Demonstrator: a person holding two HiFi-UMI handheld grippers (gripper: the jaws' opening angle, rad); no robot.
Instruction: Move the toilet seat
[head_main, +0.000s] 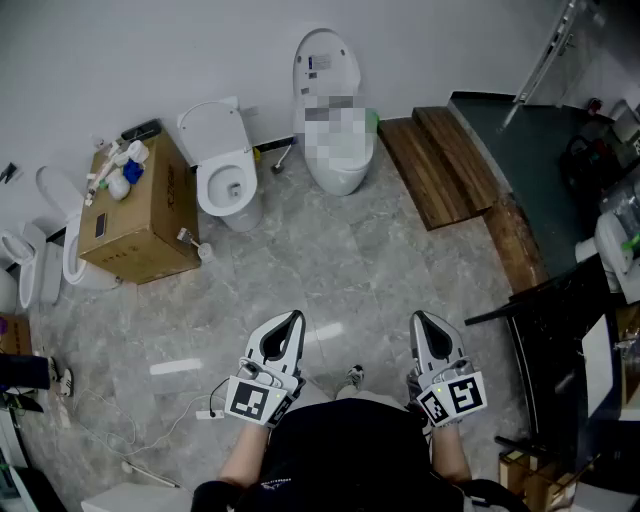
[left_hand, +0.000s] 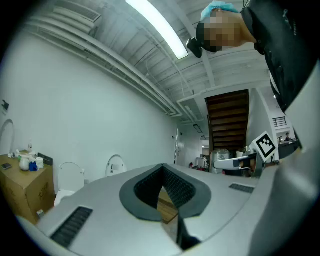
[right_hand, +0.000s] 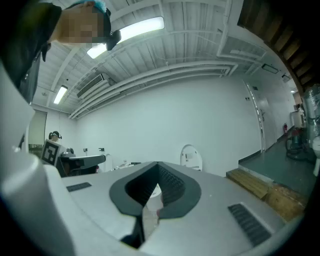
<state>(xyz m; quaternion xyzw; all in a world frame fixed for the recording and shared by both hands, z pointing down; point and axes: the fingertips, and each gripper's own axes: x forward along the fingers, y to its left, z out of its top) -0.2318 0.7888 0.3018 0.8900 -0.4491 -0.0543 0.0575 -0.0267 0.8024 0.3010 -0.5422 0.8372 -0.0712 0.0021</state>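
Two white toilets stand against the far wall. The left toilet (head_main: 225, 170) (left_hand: 69, 179) has its lid up and its bowl open. The right toilet (head_main: 330, 115) (right_hand: 191, 157) also has its lid raised; a mosaic patch covers its bowl. My left gripper (head_main: 293, 320) (left_hand: 167, 227) is shut and empty, held level low in the head view, far from both toilets. My right gripper (head_main: 421, 320) (right_hand: 142, 220) is beside it, also shut and empty. In the right gripper view the right toilet shows just above the jaws.
A cardboard box (head_main: 140, 210) (left_hand: 19, 187) with bottles on top stands left of the toilets. A loose white seat (head_main: 60, 205) leans behind it. Wooden steps (head_main: 440, 165) (right_hand: 252, 184) and a dark platform (head_main: 530, 140) are at the right. A white cable (head_main: 150, 430) lies on the marble floor.
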